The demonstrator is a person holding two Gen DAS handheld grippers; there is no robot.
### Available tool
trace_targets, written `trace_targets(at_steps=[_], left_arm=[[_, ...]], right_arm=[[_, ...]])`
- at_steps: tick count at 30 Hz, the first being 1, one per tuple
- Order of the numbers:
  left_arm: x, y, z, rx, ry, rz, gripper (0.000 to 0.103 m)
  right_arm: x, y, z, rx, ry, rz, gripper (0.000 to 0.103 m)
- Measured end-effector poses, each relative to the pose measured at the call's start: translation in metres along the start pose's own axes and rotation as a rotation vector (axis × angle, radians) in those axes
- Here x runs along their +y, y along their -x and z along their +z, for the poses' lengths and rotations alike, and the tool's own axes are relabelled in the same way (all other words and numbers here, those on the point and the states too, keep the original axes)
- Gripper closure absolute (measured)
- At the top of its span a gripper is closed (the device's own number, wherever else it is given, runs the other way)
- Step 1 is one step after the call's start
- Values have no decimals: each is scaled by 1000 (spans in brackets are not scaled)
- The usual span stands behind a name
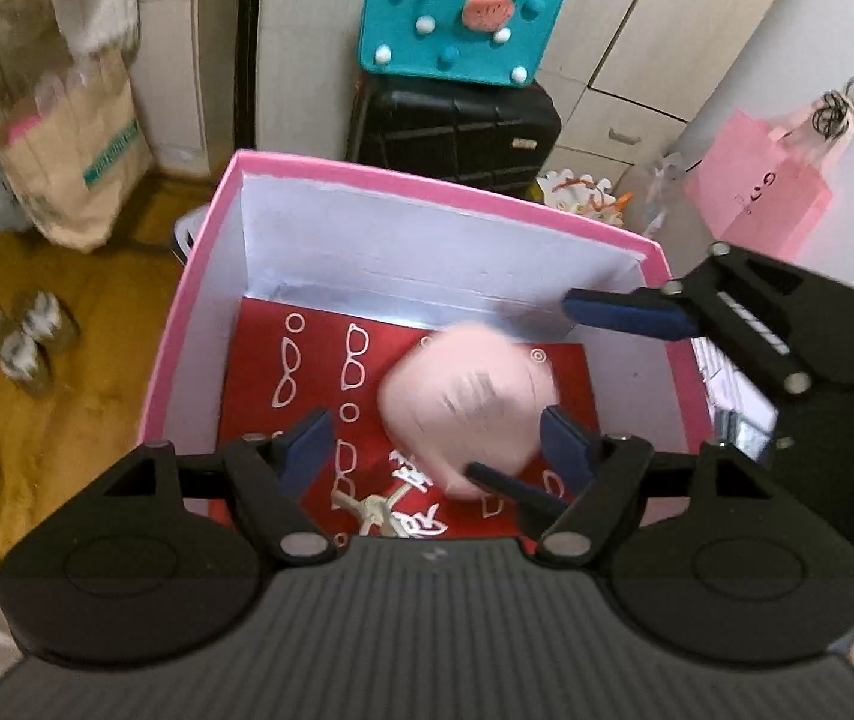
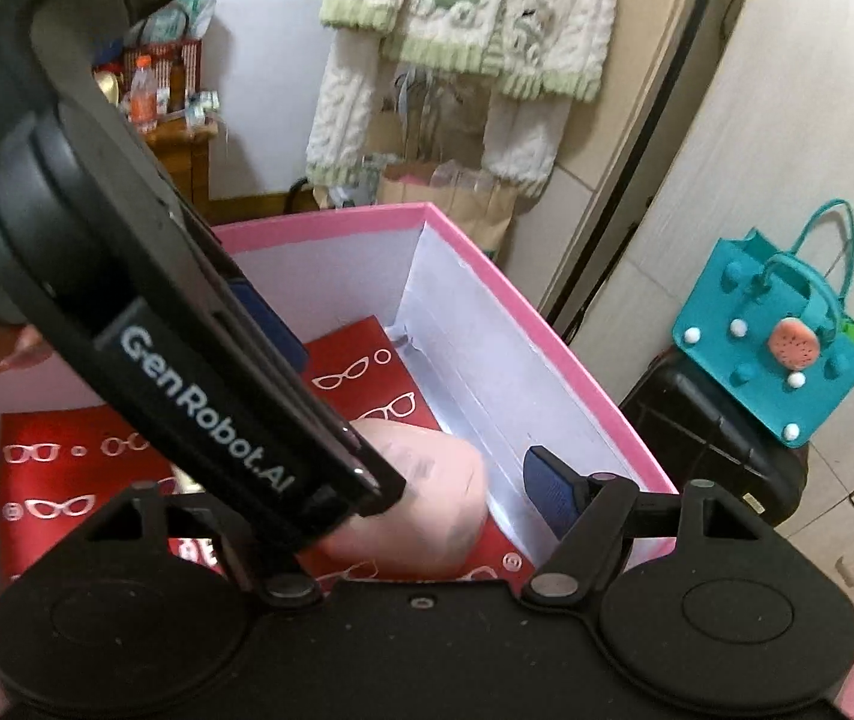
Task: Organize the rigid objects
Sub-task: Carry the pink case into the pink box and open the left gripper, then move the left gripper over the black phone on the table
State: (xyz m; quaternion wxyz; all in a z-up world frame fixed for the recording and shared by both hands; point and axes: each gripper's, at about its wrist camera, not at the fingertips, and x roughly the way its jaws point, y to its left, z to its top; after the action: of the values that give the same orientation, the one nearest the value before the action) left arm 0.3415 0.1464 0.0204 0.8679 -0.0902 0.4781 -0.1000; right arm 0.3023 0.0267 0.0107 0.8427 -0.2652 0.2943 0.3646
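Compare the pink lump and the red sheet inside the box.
The pink lump is plain, rounded and bulky; the red sheet is flat and printed with white glasses. The lump is blurred in both views, the sheet sharp. The lump lies on top; the sheet covers the floor. Both are inside the pink box.

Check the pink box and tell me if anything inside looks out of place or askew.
Nothing looks damaged or spilled. The pink rounded case lies on the red glasses-print bag inside the pink box, blurred in the left wrist view. It sits off-centre, nearer the right wall, between the open jaws of the left hand-held gripper.
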Motion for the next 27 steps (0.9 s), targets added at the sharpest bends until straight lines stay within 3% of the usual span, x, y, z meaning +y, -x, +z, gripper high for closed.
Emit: trace_targets(at_steps=[5, 16, 22, 27], left_arm=[[-15, 21, -13, -56, -51, 30, 22], [-56, 87, -39, -99, -146, 84, 22], [-80, 132, -60, -172, -201, 106, 13], [-101, 152, -85, -173, -250, 92, 13]], right_arm=[[6, 37, -15, -71, -48, -15, 24], [19, 115, -24, -138, -116, 54, 25], [17, 170, -45, -203, -183, 73, 24], [14, 204, -70, -226, -230, 66, 24]])
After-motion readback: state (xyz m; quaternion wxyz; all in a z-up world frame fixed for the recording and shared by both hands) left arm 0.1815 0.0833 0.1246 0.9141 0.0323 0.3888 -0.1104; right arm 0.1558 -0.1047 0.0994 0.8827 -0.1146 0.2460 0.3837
